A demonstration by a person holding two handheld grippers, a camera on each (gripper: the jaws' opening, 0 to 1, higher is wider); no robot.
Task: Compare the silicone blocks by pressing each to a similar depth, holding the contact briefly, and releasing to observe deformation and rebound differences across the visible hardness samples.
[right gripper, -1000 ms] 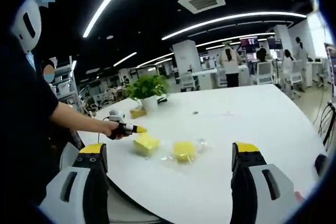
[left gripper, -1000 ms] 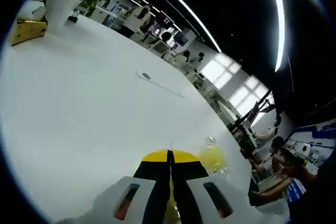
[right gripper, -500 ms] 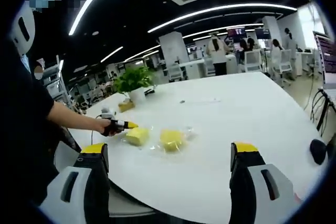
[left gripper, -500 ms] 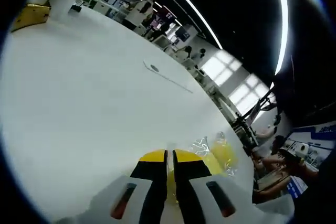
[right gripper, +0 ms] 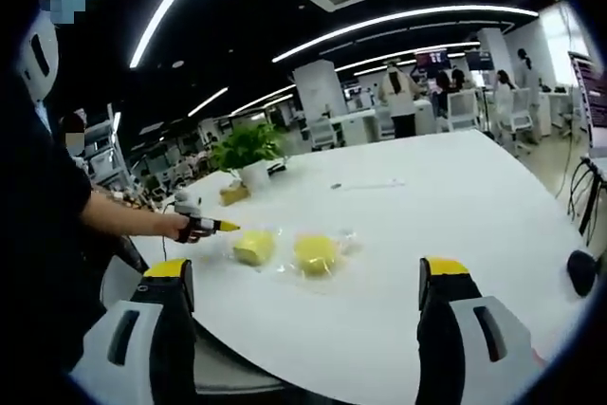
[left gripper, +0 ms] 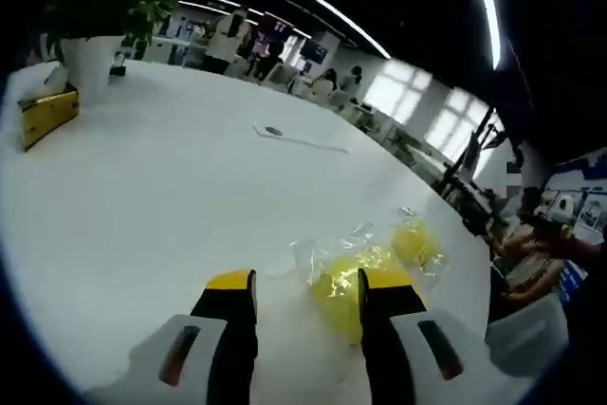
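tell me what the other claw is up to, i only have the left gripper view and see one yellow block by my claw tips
Observer: The right claw is wide open and held back off the table, touching nothing.
Operator: how does my left claw sit from over there
Observer: The right gripper view shows the left claw just short of the near block, a hand gripping it.
Operator: how many blocks are there really
Observer: Two yellow blocks lie side by side in clear wrap, the near block and the second block, with a small gap between them.
Operator: anything behind them
Observer: A potted plant stands farther back on the table.
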